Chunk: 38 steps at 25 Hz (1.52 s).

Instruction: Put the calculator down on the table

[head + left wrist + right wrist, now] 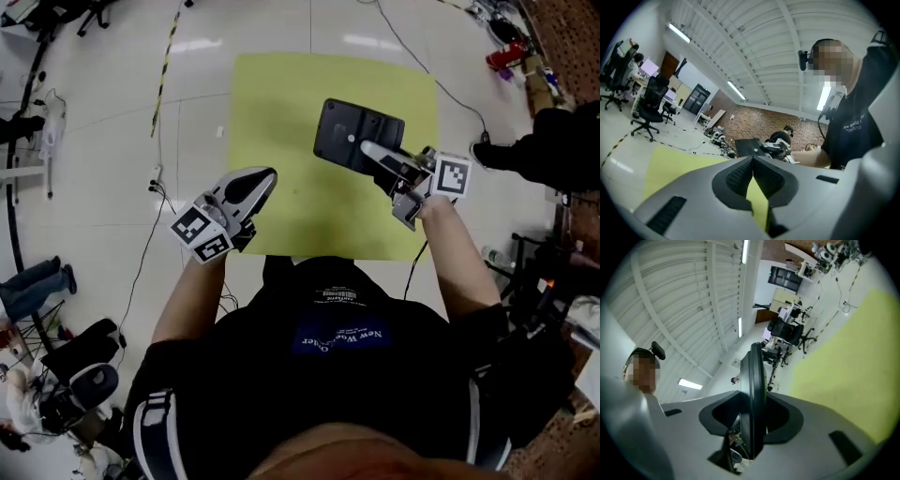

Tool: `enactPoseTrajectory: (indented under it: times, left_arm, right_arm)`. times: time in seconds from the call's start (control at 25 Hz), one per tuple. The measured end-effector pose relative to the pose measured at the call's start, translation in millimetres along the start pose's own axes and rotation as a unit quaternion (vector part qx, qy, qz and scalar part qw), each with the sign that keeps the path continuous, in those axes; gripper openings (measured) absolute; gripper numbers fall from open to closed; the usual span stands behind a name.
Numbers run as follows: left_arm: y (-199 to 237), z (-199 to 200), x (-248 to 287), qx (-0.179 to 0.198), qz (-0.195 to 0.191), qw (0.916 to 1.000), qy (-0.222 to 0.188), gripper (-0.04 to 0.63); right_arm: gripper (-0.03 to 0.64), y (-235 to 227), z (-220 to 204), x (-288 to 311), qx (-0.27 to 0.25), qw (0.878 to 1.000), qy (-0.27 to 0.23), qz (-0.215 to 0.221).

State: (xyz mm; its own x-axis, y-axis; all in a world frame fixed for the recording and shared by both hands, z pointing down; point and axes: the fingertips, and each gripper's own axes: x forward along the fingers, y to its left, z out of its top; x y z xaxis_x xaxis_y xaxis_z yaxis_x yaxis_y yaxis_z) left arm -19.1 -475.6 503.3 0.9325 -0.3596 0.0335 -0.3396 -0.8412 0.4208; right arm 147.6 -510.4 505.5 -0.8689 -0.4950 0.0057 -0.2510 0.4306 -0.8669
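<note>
Now | R gripper (371, 151) clamps calculator (339, 124) above yellow table (281, 103) | L gripper (259, 180) jaws together, empty

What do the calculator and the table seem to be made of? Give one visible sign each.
Calculator: probably hard plastic, dark and matte, with the look of a thin, stiff slab. Table: smooth yellow-green top, even colour, no grain; perhaps laminate or a mat, unclear which.

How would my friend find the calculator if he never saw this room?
Find the big yellow table in the middle of the white floor. Above its far right part, the right tool pinches a flat dark slab by its edge: that is the calculator. It is the only thing held; the left tool is empty.
</note>
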Motion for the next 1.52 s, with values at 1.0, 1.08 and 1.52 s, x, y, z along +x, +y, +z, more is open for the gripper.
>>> enactPoseTrajectory:
  times: [1.0, 1.08, 1.52]
  left_arm:
    - [-20.3, -71.3, 4.6, -0.049, -0.047, 0.9973, 0.031, 0.008]
    - [-19.6, -74.1, 4.6, -0.051, -0.047, 0.9970, 0.033, 0.008]
    - [-27.3, -78.4, 1.3, -0.055, -0.054, 0.9964, 0.036, 0.008]
  right_arm:
    - [0.309, -166.0, -76.1, 11.7, 0.015, 0.933, 0.190, -0.307]
    - [0.359, -170.5, -78.5, 15.8, -0.017, 0.926, 0.202, -0.319]
    - [0.465, -183.6, -71.9, -6.6, -0.150, 0.861, 0.236, -0.425]
